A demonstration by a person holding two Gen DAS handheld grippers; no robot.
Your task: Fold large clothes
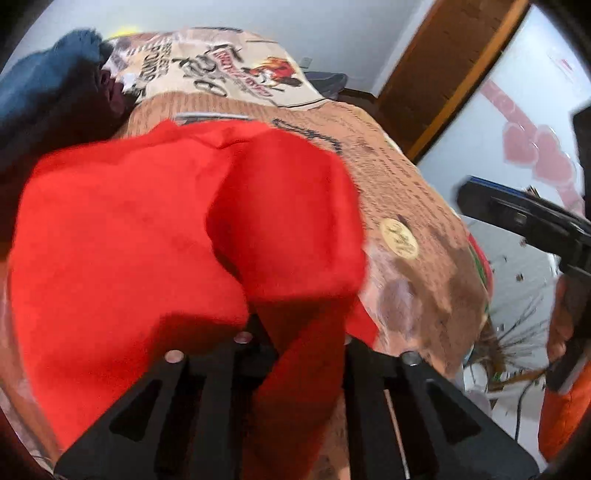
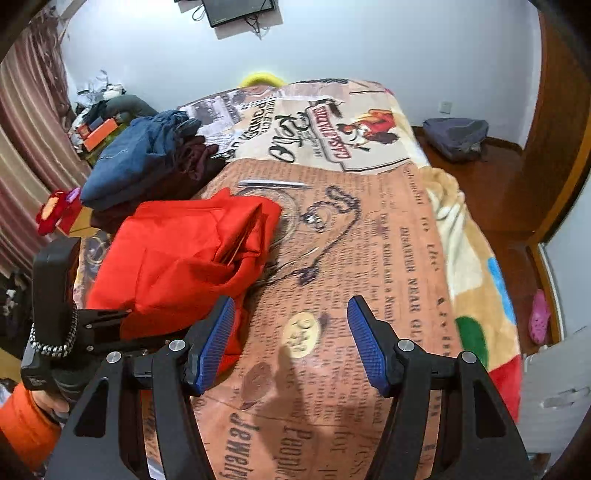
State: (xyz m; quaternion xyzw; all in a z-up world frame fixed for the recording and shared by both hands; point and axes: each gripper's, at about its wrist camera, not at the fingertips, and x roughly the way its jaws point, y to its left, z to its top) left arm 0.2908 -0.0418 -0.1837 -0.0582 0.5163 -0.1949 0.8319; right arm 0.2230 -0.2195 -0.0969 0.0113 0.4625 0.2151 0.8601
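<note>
Red garment (image 2: 184,254) lies bunched on the bed (image 2: 369,258), on the left side, beside a clothes pile (image 2: 140,162). Left gripper (image 1: 295,332) pinches its near edge, cloth running between the fingers. Right gripper (image 2: 291,339) hovers with fingers spread and empty, garment just off its left finger (image 2: 214,343). Left hand nearer.

Pale blue walls (image 2: 369,44) all round, with a dark screen (image 2: 242,11) mounted high. Striped pink curtains (image 2: 22,155) along the left. Dark wooden floor (image 2: 491,192) beside the bed (image 2: 369,240), under a newspaper-print blanket. Brown wooden door frame (image 1: 447,70) on the right. Grey bag (image 2: 456,138) slumped against the far wall.
</note>
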